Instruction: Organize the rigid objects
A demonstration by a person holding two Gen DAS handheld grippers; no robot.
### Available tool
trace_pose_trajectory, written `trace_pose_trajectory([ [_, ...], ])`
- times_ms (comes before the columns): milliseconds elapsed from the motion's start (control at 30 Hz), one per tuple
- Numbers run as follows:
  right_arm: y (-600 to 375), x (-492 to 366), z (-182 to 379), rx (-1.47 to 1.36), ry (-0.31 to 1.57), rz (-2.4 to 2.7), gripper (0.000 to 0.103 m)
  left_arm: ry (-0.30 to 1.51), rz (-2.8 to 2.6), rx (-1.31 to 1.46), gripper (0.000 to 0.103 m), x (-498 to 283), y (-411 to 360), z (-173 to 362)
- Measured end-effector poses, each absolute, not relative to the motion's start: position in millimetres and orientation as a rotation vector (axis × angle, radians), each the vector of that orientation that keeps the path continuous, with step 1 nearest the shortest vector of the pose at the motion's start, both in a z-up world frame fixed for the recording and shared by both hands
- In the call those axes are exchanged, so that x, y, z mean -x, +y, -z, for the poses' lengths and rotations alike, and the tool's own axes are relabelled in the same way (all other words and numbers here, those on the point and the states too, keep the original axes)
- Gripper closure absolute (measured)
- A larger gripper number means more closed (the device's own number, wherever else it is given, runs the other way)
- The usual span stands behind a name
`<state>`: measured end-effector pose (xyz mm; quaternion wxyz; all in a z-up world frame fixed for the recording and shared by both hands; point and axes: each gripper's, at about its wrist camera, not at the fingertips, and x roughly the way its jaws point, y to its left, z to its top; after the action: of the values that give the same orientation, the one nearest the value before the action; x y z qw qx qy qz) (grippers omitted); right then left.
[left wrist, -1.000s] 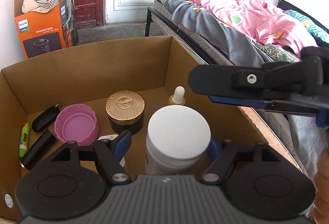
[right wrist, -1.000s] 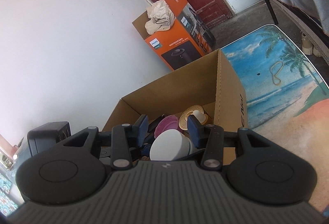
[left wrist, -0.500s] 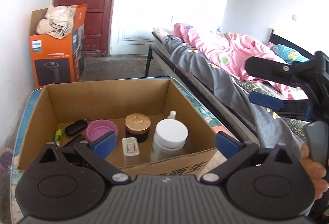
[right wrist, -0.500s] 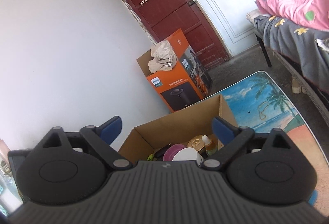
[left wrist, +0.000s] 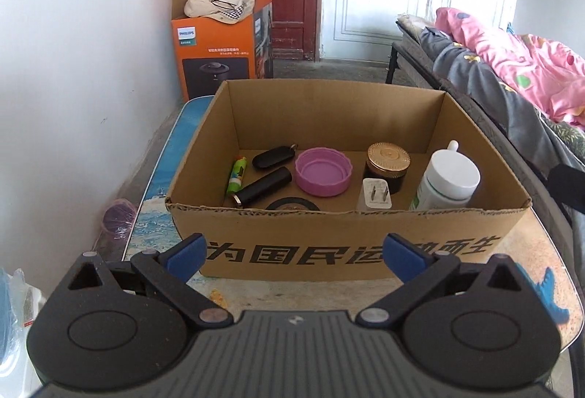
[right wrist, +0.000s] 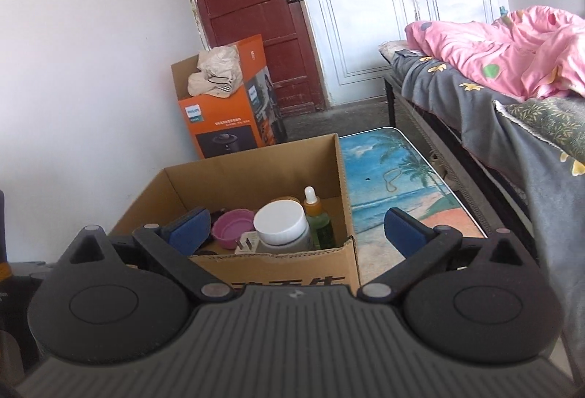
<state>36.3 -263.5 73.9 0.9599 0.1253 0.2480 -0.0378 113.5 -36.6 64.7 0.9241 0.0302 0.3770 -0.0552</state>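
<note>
An open cardboard box (left wrist: 329,83) (right wrist: 256,164) stands on a low table with a beach print (right wrist: 395,178). Inside stand a white-capped bottle (left wrist: 448,180) (right wrist: 283,226), a gold-lidded dark jar (left wrist: 387,162), a dropper bottle (right wrist: 316,211), a pink lid (left wrist: 323,171) (right wrist: 234,228) and a white plug (left wrist: 374,195). A green lighter (left wrist: 237,175) and two black oblong items (left wrist: 274,156) lie at the left. My left gripper (left wrist: 294,255) is open and empty, in front of the box's near wall. My right gripper (right wrist: 296,231) is open and empty, drawn back from the box.
An orange appliance box (left wrist: 219,47) with a cloth hat on it stands by the red door (right wrist: 252,17). A bed with a pink and grey quilt (right wrist: 512,76) runs along the right. A white wall borders the left side.
Both grippers opened wide and pulled back and up out of the box. The white-capped bottle, held between the jaws a second ago, now stands free in the box.
</note>
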Motion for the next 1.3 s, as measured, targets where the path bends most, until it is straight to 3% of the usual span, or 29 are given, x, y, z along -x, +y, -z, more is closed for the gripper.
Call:
trace_pose_trajectory([
  [433,-234,-60,-62,-0.125,0.588,0.098,0.001,0.666,0.131,-0.064,0.0,-101,-34,-78],
  [1300,-237,-74,-56,-0.132,0.604,0.108,0.001,0.69,0.121,-0.067,0.0,-112,-32,-71],
])
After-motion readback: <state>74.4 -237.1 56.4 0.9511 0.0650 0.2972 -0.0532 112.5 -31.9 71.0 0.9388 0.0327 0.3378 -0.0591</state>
